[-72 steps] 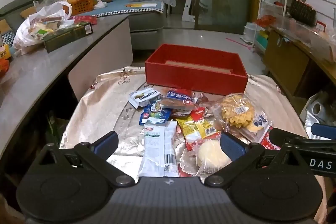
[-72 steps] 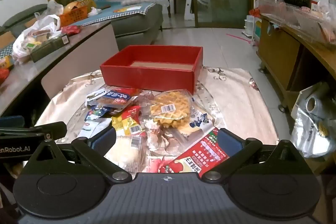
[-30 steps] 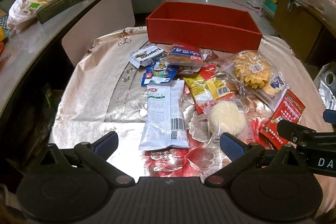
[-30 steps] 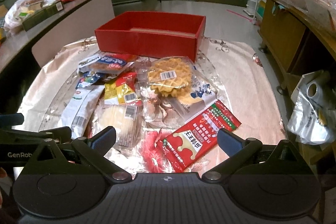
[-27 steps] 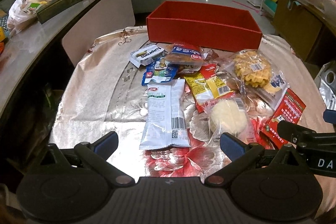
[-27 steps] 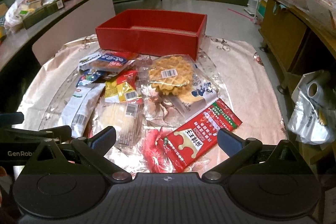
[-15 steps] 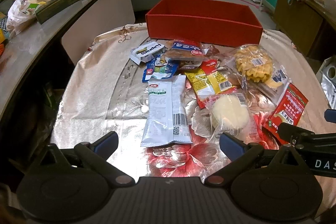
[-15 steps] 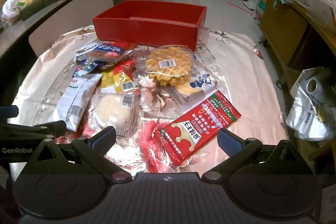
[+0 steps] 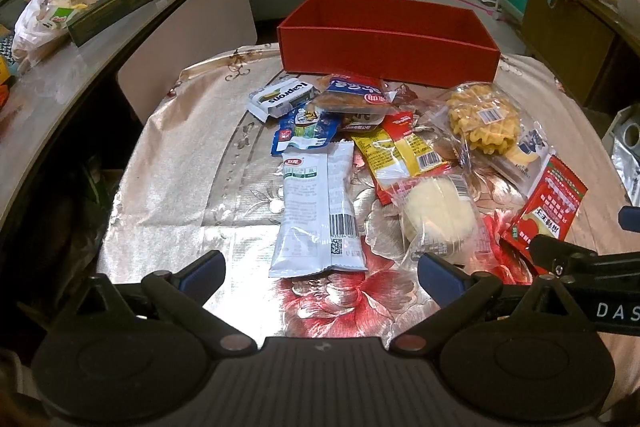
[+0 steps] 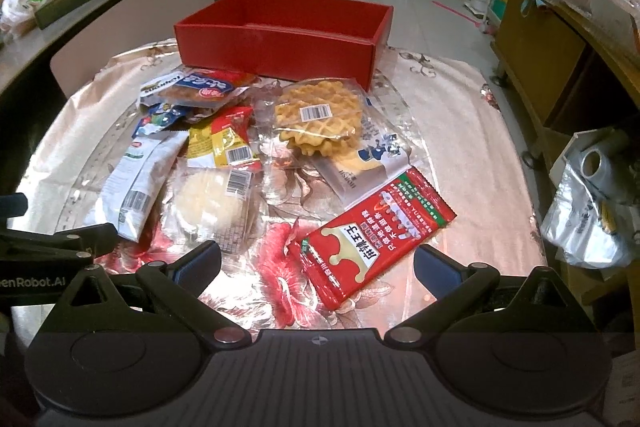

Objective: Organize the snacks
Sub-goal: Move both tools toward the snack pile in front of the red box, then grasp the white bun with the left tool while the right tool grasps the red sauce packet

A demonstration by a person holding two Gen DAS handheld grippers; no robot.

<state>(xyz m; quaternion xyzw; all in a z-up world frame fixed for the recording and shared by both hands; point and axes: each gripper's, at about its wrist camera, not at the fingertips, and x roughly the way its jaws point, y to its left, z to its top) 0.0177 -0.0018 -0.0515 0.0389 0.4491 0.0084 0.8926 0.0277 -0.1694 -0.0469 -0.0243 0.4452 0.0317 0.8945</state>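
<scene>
Several wrapped snacks lie in a pile on the table in front of an empty red box (image 9: pixel 388 35) (image 10: pixel 280 39). A long white packet (image 9: pixel 316 211) (image 10: pixel 140 179) lies nearest my left gripper (image 9: pixel 320 271), which is open and empty above the table's near edge. A red packet (image 10: pixel 376 235) (image 9: pixel 548 203) lies just ahead of my right gripper (image 10: pixel 316 263), also open and empty. A round pale cake (image 9: pixel 438 215) (image 10: pixel 212 203), a waffle pack (image 9: pixel 484 123) (image 10: pixel 320 119) and a yellow-red packet (image 9: pixel 400 151) (image 10: pixel 224 143) lie between them.
The table has a shiny flowered cloth (image 9: pixel 180 163) (image 10: pixel 460 131). A curved counter (image 9: pixel 60 67) with a plastic bag and a dark box runs along the left. A wooden cabinet (image 10: pixel 560 47) and a plastic bag with a roll (image 10: pixel 592 203) stand at the right.
Both grippers have risen and tilted down over the table, so the snacks and the box show more from above. Nothing on the table has moved, and both grippers stay open.
</scene>
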